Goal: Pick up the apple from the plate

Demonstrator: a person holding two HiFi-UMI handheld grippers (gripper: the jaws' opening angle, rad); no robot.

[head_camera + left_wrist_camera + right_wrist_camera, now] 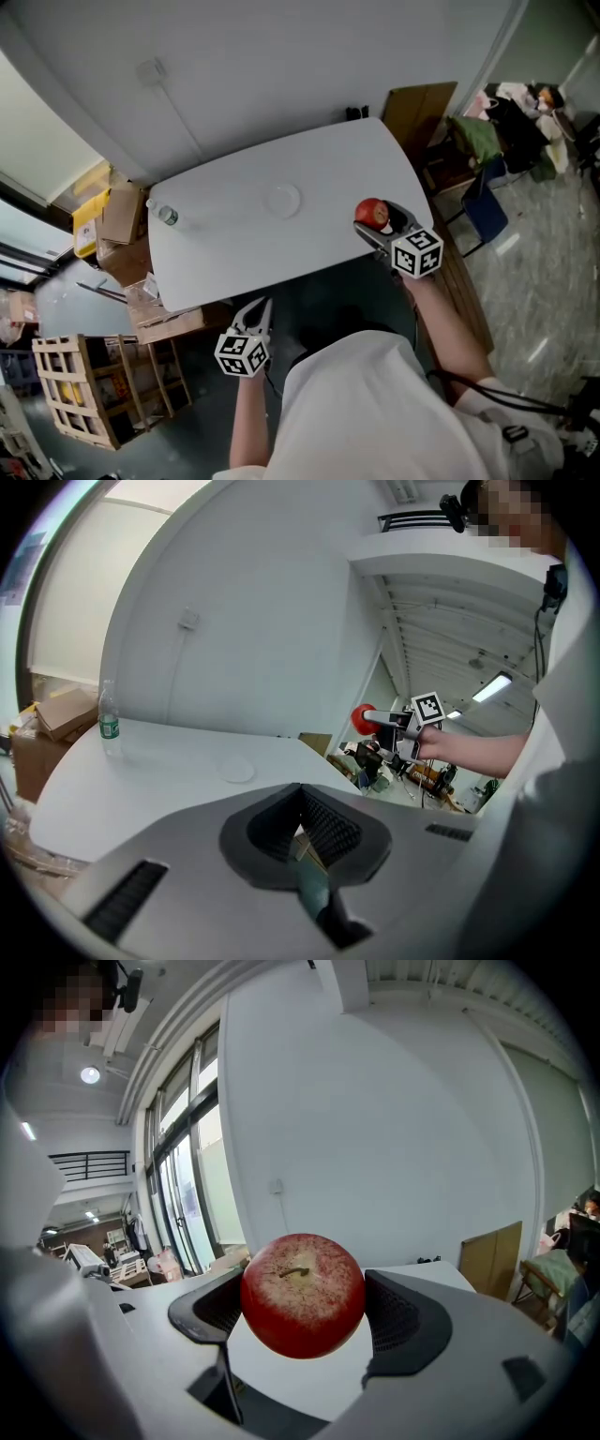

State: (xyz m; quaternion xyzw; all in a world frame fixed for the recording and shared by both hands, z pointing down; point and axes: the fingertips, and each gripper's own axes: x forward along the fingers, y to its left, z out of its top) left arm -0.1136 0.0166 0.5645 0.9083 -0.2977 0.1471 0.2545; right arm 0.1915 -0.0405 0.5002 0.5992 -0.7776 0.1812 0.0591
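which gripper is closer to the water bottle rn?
Left. The left gripper hangs off the table's near edge, toward the bottle's end; the right gripper holds the apple over the opposite end.

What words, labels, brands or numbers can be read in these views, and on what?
No text is legible anywhere.
Bottle: green label, too small to read.
Marker cubes: black-and-white square patterns only, no letters or digits.
Cardboard boxes: no print can be made out.
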